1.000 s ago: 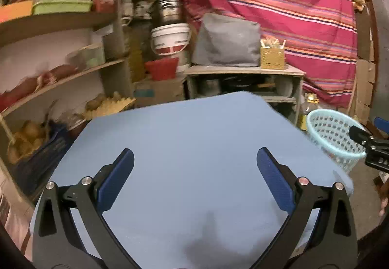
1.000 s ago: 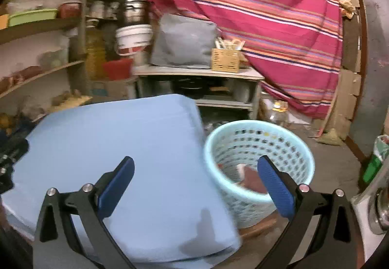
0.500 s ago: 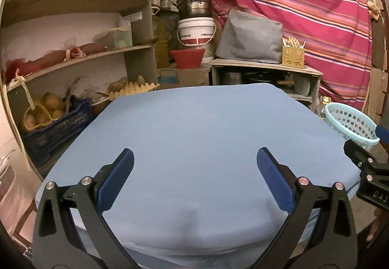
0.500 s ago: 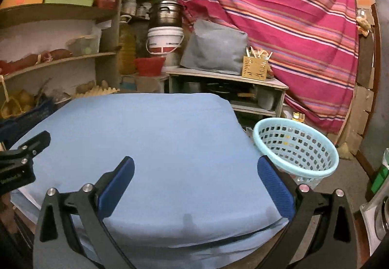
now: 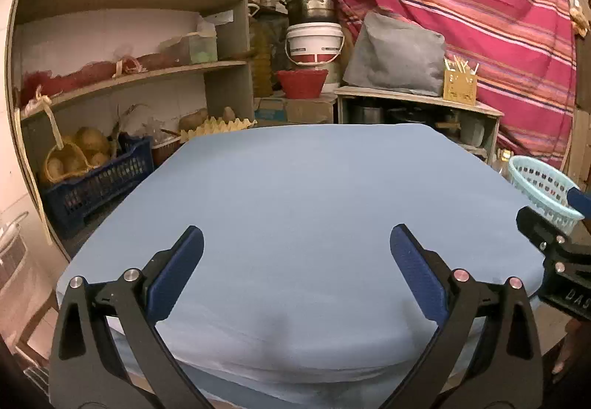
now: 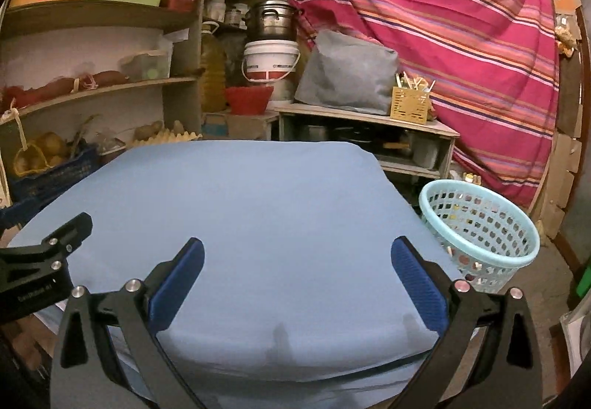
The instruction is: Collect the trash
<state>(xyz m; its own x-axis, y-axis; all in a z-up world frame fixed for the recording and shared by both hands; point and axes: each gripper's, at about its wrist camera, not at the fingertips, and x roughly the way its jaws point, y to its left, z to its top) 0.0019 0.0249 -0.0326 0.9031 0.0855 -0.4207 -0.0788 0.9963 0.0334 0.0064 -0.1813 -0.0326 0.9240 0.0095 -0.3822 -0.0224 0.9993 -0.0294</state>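
Left to right. Wooden shelves stand at the far left, holding tubs and a dark blue crate with a small basket of potatoes. Just right of them sit an egg tray, a red bowl, and a white bucket with a metal pot on top.

The left claw hovers over the near edge of the blue surface, its blue-padded fingers spread wide with nothing between them. The surface under and ahead of it carries no loose item.

The right claw hovers beside the left one, over the near right part of the same surface; its fingers are likewise wide apart and empty. The left claw's black frame shows at the left edge of the right wrist view.

The light blue basket stands on the floor just beside the surface's right edge, to the right of and slightly ahead of the right claw, near its right finger but not touching it. Small pale bits show through the holes in its wall; what they are cannot be told. From the left wrist view the same basket sits far right, well apart from the left claw.

Behind stand a low wooden cabinet carrying a grey cloth-covered item and a yellow utensil holder, and a red striped cloth hangs at the back.
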